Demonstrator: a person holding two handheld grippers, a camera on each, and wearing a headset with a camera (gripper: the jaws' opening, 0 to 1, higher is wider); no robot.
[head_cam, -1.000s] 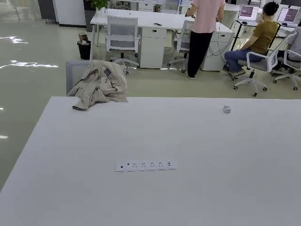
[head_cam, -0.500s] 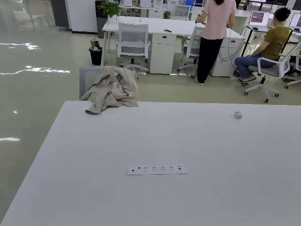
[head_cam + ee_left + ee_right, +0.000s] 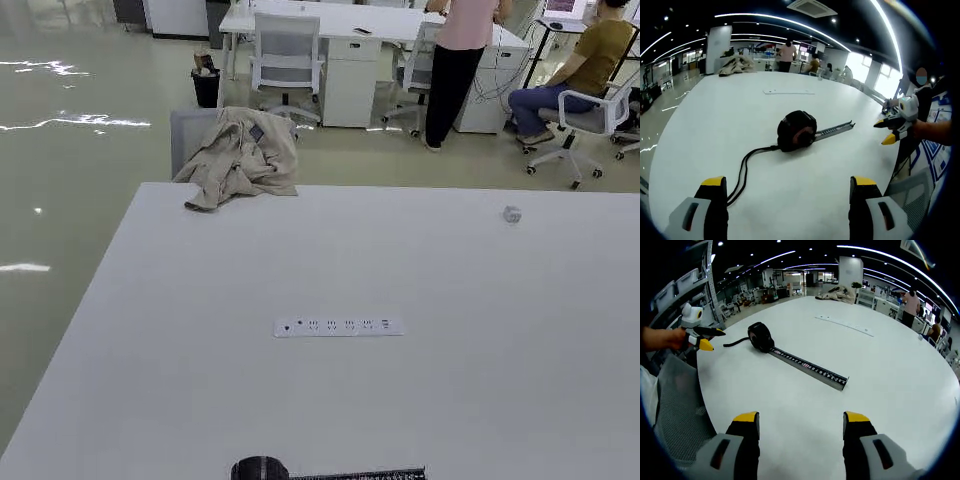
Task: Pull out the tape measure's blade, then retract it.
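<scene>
- White workbench (image 3: 180, 300) spreads ahead, with a beige jacket (image 3: 240, 155) draped over a chair (image 3: 185, 140) at its far-left edge.
- Power strip (image 3: 339, 326) lies flat beyond the tape measure (image 3: 796, 131).
- Left gripper (image 3: 788, 182): jaws wide apart, empty; tape measure just ahead, its strap (image 3: 742, 167) trailing nearer.
- Right gripper (image 3: 801, 416): jaws wide, empty; drawn-out blade (image 3: 810, 369) lies ahead.

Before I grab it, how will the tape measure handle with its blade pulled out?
The blade lies flat and straight on the table, so it is probably springy and apt to buckle if lifted by its tip. The rounded black case looks dense, likely heavy for its size. Its cord lies in loose curves: floppy.
</scene>
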